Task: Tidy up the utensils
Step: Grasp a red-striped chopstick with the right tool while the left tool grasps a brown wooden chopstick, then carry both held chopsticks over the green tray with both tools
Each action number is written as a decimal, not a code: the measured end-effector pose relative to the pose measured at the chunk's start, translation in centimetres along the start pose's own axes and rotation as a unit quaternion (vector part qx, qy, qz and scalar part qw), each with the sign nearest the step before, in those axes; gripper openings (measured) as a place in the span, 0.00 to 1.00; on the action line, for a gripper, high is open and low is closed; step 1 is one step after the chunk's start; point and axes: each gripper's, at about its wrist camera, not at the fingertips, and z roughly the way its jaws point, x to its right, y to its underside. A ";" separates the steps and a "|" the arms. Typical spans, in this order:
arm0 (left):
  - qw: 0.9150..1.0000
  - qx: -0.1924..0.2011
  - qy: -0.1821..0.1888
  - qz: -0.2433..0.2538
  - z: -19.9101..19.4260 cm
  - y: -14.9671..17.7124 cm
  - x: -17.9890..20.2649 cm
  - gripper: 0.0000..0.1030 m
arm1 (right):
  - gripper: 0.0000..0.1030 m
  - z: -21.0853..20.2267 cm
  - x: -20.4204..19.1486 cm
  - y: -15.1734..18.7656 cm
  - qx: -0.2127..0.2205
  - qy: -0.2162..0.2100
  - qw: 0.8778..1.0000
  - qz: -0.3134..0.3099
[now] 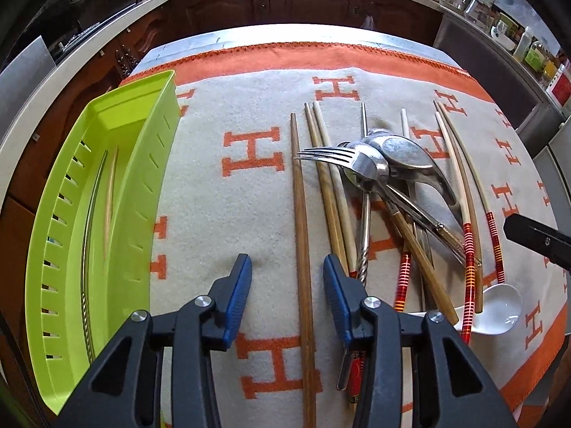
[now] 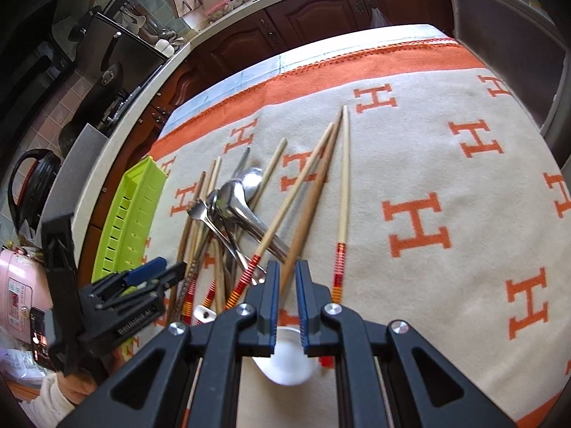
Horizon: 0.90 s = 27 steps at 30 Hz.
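A pile of utensils lies on the blanket: a fork [image 1: 335, 157], metal spoons [image 1: 407, 157], wooden chopsticks, red-banded chopsticks [image 1: 467, 249] and a white ceramic spoon [image 1: 499, 306]. My left gripper [image 1: 287, 271] is open, its jaws on either side of a dark wooden chopstick [image 1: 301, 214] lying on the cloth. My right gripper [image 2: 287, 278] is nearly shut around a brown wooden chopstick [image 2: 310, 196], above the white spoon [image 2: 285, 363]. The green tray [image 1: 107, 196] on the left holds a metal chopstick and a pale wooden one.
The table is covered by a beige blanket [image 2: 428, 164] with orange H letters and an orange border. Dark wood cabinets and counters surround it. A pink appliance [image 2: 18, 285] stands at the left. The left gripper shows in the right wrist view [image 2: 142, 278].
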 end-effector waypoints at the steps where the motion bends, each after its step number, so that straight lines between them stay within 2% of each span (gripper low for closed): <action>1: 1.000 0.003 -0.001 -0.002 -0.1 0.0 -0.1 0.27 | 0.09 0.3 -0.1 -0.2 -0.003 -0.005 1.000 0.003; 2: 1.000 0.004 0.001 -0.004 -0.1 -0.1 -0.2 0.14 | 0.09 0.5 -0.1 -0.5 -0.006 -0.012 1.000 0.006; 3: 1.000 0.003 0.005 -0.007 -0.1 -0.1 -0.3 0.08 | 0.09 0.8 -0.2 -0.6 -0.010 -0.020 1.000 0.010; 6: 1.000 0.001 0.012 -0.014 0.0 -0.2 -0.6 0.06 | 0.09 1.8 -0.3 -0.9 -0.030 -0.042 0.998 0.022; 11: 1.000 0.003 0.015 -0.015 -0.1 -0.1 -0.8 0.05 | 0.11 3.2 -0.2 -1.0 -0.051 -0.056 0.996 0.048; 14: 1.000 0.004 0.015 -0.015 -0.1 0.0 -0.8 0.05 | 0.21 4.0 0.4 -1.0 -0.061 -0.065 0.993 0.079; 19: 1.000 0.005 0.021 -0.023 -0.1 0.0 -1.0 0.05 | 0.21 5.0 0.8 -1.1 -0.070 -0.067 0.989 0.112; 21: 0.999 0.005 0.025 -0.028 -0.2 0.1 -1.1 0.04 | 0.20 5.0 0.7 -1.0 -0.068 -0.065 0.989 0.114; 22: 0.999 0.005 0.030 -0.032 -0.2 0.1 -1.3 0.04 | 0.11 5.0 0.7 -1.0 -0.066 -0.062 0.989 0.115; 23: 0.999 0.003 0.037 -0.039 -0.3 0.1 -1.5 0.04 | 0.07 4.9 0.7 -0.9 -0.064 -0.062 0.989 0.114; 27: 0.996 -0.005 0.060 -0.064 -0.4 0.4 -2.3 0.04 | 0.05 3.8 0.6 -0.8 -0.045 -0.063 0.991 0.109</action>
